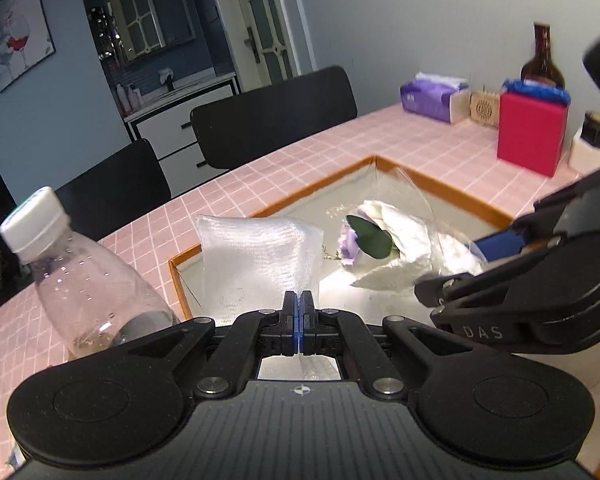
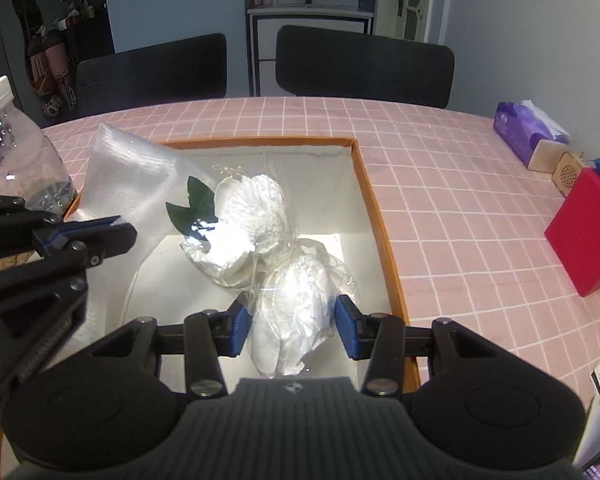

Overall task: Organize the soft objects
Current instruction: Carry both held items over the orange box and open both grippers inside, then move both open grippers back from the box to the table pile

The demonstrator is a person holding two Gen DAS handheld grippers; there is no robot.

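Observation:
My left gripper (image 1: 299,300) is shut on the lower edge of a sheer white mesh pouch (image 1: 260,256), which stands up over the near left corner of an orange-rimmed box (image 1: 440,184). The right wrist view shows the same pouch (image 2: 132,172) at the box's (image 2: 374,208) left side, with the left gripper (image 2: 88,232) below it. My right gripper (image 2: 294,330) is shut on a white fabric flower bundle (image 2: 296,316) wrapped in clear film. The bundle's bloom and green leaves (image 2: 192,204) point into the box. In the left wrist view the flower bundle (image 1: 384,236) lies over the box floor, the right gripper (image 1: 452,268) beside it.
A clear plastic bottle (image 1: 84,280) with a white cap stands left of the box on the pink tiled table (image 2: 460,184). A red box (image 2: 584,236), a purple tissue pack (image 2: 524,132) and a brown bottle (image 1: 542,60) line the right wall. Two black chairs (image 2: 364,64) stand behind the table.

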